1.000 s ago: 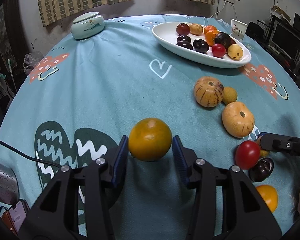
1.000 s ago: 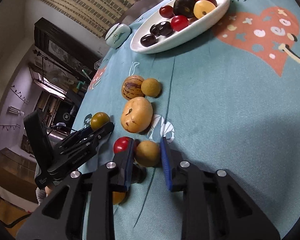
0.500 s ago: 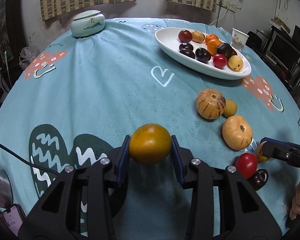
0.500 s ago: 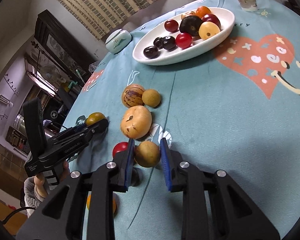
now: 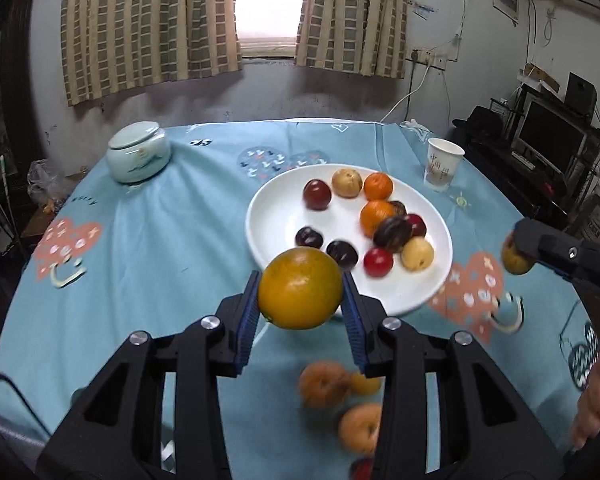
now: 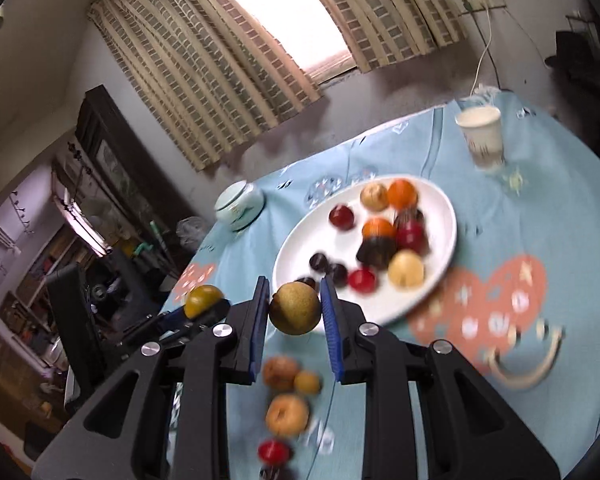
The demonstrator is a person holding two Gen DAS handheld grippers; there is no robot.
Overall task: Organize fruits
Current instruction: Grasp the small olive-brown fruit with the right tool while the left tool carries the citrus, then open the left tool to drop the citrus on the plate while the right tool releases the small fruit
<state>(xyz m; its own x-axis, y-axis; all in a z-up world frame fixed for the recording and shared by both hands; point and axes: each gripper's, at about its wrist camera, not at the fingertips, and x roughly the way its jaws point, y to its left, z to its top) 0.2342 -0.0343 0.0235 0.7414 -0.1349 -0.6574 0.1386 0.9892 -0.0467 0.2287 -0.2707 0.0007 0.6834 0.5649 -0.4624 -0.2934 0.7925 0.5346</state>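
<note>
Since a second ago both fruits are lifted off the tablecloth; the orange is clamped in the left gripper, the yellow pear in the right gripper; both are carried toward the white plate, so placement is judged imminent.

Both claws look the same: the left claw and right claw have chunky matte black plastic arms, round silver screws at the joints and ribbed blue pads inside the fingers.
</note>
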